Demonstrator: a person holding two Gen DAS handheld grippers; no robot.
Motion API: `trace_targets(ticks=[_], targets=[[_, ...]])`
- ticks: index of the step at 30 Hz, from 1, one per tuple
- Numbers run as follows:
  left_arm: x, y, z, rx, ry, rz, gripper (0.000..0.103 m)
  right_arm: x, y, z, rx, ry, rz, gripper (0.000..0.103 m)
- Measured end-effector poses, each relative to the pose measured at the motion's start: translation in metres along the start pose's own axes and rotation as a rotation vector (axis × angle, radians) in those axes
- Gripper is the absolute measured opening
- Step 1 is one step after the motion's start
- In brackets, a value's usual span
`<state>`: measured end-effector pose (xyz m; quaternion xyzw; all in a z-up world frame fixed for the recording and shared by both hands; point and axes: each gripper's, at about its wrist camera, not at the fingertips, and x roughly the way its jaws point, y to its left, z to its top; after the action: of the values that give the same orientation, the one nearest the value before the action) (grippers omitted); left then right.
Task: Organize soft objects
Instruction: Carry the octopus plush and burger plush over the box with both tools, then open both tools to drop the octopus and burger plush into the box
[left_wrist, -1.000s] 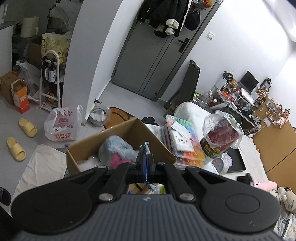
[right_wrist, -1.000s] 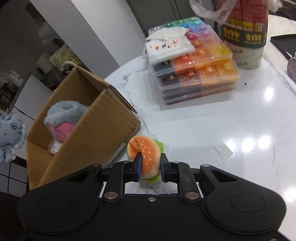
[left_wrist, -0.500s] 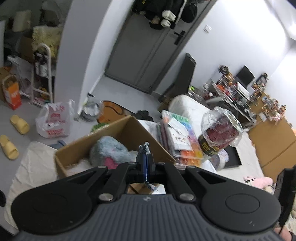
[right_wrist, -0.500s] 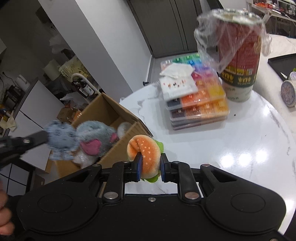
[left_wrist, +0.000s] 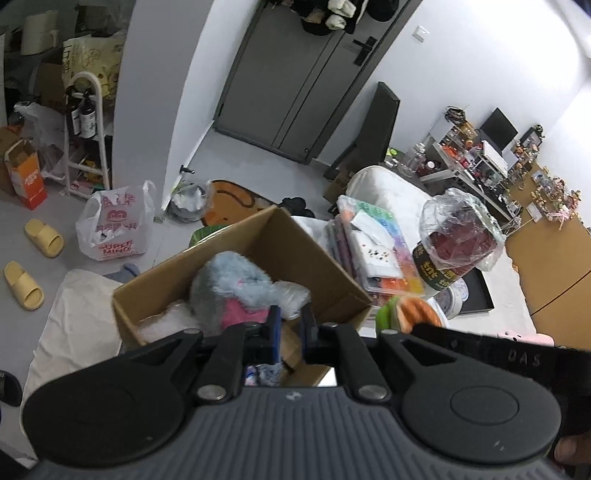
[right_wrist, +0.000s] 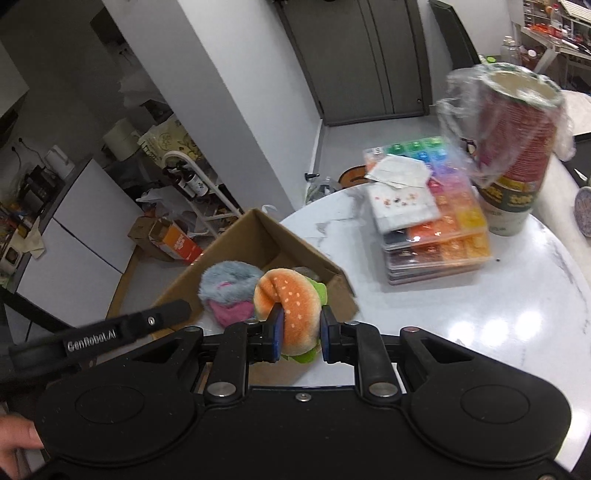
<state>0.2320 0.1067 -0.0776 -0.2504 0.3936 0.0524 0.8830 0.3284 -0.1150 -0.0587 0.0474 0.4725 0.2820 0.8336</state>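
Note:
An open cardboard box stands at the edge of the white table, with a blue-grey and pink plush inside it. Just above the box, my left gripper has its jaws opening, a narrow gap and nothing between the pads. A scrap of blue-grey fuzz shows below it. My right gripper is shut on a burger plush and hangs over the box's near corner. The burger plush also appears to the right in the left wrist view.
A stack of colourful bead cases and a plastic-wrapped red canister stand on the marble table. On the floor lie yellow slippers, a shopping bag and a white rack.
My left jaws have parted and the string they pinched is gone from between them. My right gripper has risen with the burger plush, from the tabletop to over the box.

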Motion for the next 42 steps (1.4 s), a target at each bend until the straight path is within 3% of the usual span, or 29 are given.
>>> trace_targets(ticks=[7, 12, 18, 23, 28, 35, 42], targets=[[-0.01, 0.015, -0.001, -0.001, -0.004, 0.078, 0.053, 0.026, 0.02, 0.01, -0.028, 0.035, -0.027, 0.02], [-0.012, 0.023, -0.003, 0.002, 0.017, 0.108, 0.068, 0.043, 0.028, 0.014, -0.039, 0.065, -0.056, 0.02], [-0.014, 0.025, -0.005, 0.015, 0.057, 0.131, 0.072, 0.061, 0.042, 0.017, -0.064, 0.099, -0.095, 0.022], [-0.016, 0.026, -0.006, 0.028, 0.107, 0.158, 0.079, 0.063, 0.052, 0.016, -0.091, 0.117, -0.141, 0.046], [-0.021, 0.023, -0.009, 0.06, 0.132, 0.182, 0.086, 0.054, 0.053, 0.011, -0.087, 0.127, -0.141, 0.055], [-0.028, 0.016, -0.014, 0.089, 0.156, 0.201, 0.087, 0.028, 0.051, 0.001, -0.095, 0.107, -0.152, 0.081], [-0.041, 0.0, -0.02, 0.145, 0.16, 0.203, 0.088, -0.002, 0.042, -0.011, -0.08, 0.076, -0.15, 0.092]])
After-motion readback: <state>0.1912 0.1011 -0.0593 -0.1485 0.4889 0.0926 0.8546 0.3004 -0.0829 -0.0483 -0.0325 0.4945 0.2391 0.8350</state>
